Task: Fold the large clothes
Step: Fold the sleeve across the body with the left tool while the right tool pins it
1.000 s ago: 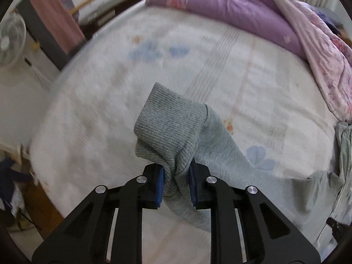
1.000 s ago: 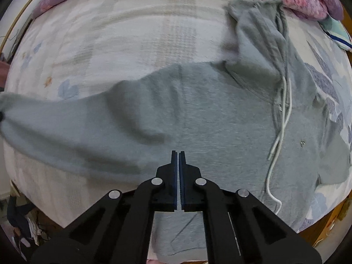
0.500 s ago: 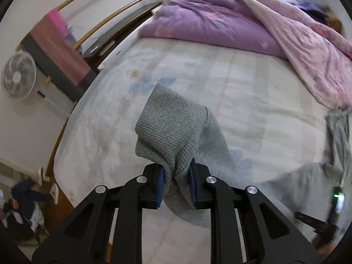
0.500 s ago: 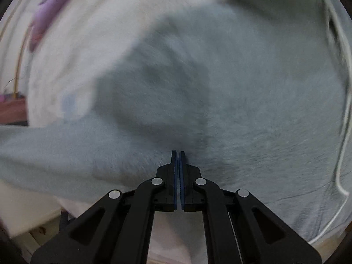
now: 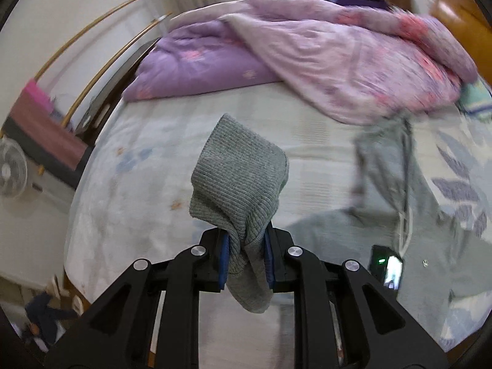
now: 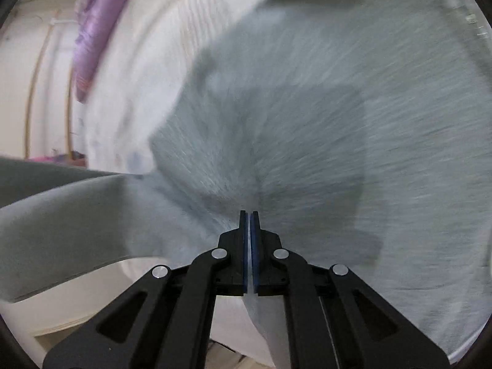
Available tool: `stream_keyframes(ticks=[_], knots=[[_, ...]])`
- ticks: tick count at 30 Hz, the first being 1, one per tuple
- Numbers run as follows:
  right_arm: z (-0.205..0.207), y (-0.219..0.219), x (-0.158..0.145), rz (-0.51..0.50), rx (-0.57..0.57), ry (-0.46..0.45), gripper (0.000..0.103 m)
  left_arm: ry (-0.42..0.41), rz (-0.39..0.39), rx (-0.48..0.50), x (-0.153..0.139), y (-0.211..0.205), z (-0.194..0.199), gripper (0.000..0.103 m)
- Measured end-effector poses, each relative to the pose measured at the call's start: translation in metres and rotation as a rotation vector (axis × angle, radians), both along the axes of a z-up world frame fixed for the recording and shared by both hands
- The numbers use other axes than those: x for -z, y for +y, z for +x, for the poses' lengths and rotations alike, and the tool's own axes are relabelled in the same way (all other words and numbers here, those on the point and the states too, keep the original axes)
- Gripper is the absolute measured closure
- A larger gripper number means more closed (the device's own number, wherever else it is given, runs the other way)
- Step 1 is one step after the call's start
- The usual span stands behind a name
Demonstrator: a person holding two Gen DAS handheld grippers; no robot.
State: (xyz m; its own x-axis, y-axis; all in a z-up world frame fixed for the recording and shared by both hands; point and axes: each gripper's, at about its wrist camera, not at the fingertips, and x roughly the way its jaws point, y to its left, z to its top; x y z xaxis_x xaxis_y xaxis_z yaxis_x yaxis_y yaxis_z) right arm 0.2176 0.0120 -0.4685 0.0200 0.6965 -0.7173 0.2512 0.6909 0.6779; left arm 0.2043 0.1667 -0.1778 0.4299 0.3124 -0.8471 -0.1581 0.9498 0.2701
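**Soft hoodie, held by its cuff**

Bedroom bed (image 5: 215, 129) carries the grey hoodie (image 5: 384, 184) below the purple quilt (image 5: 323, 46). Your left gripper (image 5: 245, 256) clamps its ribbed cuff (image 5: 240, 178); the right gripper (image 6: 249, 224) is pinched together over the body. It looks limp and light, so grip seams and hems.

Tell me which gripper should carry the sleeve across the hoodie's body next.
Left. The left gripper already pinches the ribbed cuff with the sleeve lifted; the right gripper is shut, holding nothing, just above the hoodie body.
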Motion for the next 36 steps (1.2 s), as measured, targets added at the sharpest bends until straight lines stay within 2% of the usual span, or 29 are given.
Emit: stream_keyframes(ticks=[4, 9, 12, 15, 17, 18, 19, 20, 21, 22, 23, 24, 25, 28, 32, 34, 36], knots=[[-0.009, -0.078, -0.024, -0.004, 0.088, -0.058, 0.101, 0.051, -0.031, 0.073, 0.024, -0.062, 0.01, 0.085], [-0.034, -0.19, -0.049, -0.08, 0.209, -0.121, 0.101, 0.12, -0.057, 0.197, 0.079, -0.153, 0.018, 0.084], [-0.05, -0.238, -0.052, -0.167, 0.267, -0.102, 0.101, 0.181, -0.105, 0.257, 0.122, -0.202, 0.015, 0.084], [-0.07, -0.287, -0.049, -0.226, 0.347, -0.063, 0.101, 0.238, -0.132, 0.278, 0.158, -0.233, 0.014, 0.084], [-0.078, -0.312, -0.047, -0.271, 0.368, -0.033, 0.101, 0.288, -0.192, 0.303, 0.185, -0.256, 0.013, 0.083], [-0.081, -0.32, -0.049, -0.285, 0.373, -0.025, 0.1, 0.325, -0.243, 0.328, 0.198, -0.266, 0.012, 0.072], [-0.082, -0.327, -0.048, -0.303, 0.385, -0.009, 0.094, 0.375, -0.268, 0.353, 0.208, -0.274, 0.011, 0.056], [-0.084, -0.338, -0.047, -0.305, 0.394, 0.011, 0.091, 0.416, -0.272, 0.374, 0.215, -0.281, 0.01, 0.054], [-0.085, -0.339, -0.046, -0.295, 0.404, 0.032, 0.081, 0.432, -0.266, 0.394, 0.218, -0.286, 0.007, 0.053], [-0.083, -0.342, -0.043, -0.277, 0.412, 0.053, 0.065, 0.418, -0.266, 0.419, 0.214, -0.286, 0.002, 0.049], [-0.08, -0.34, -0.042, -0.274, 0.413, 0.064, 0.052, 0.402, -0.274, 0.434, 0.208, -0.282, -0.002, 0.034], [-0.075, -0.336, -0.042, -0.289, 0.406, 0.071, 0.023, 0.392, -0.28, 0.438, 0.203, -0.277, -0.005, 0.024], [-0.074, -0.335, -0.043, -0.298, 0.398, 0.063, 0.018, 0.372, -0.286, 0.433, 0.194, -0.264, -0.008, 0.024], [-0.057, -0.317, -0.041, -0.272, 0.318, 0.04, 0.017, 0.349, -0.31, 0.363, 0.177, -0.214, -0.011, 0.024], [-0.027, -0.282, -0.018, -0.306, 0.219, 0.049, 0.017, 0.285, -0.247, 0.215, 0.171, -0.133, -0.01, 0.024], [-0.013, -0.269, -0.001, -0.335, 0.179, 0.063, 0.017, 0.282, -0.218, 0.103, 0.181, -0.088, -0.007, 0.025], [-0.003, -0.258, 0.021, -0.364, 0.144, 0.128, 0.017, 0.322, -0.28, -0.042, 0.203, -0.042, -0.006, 0.027]])
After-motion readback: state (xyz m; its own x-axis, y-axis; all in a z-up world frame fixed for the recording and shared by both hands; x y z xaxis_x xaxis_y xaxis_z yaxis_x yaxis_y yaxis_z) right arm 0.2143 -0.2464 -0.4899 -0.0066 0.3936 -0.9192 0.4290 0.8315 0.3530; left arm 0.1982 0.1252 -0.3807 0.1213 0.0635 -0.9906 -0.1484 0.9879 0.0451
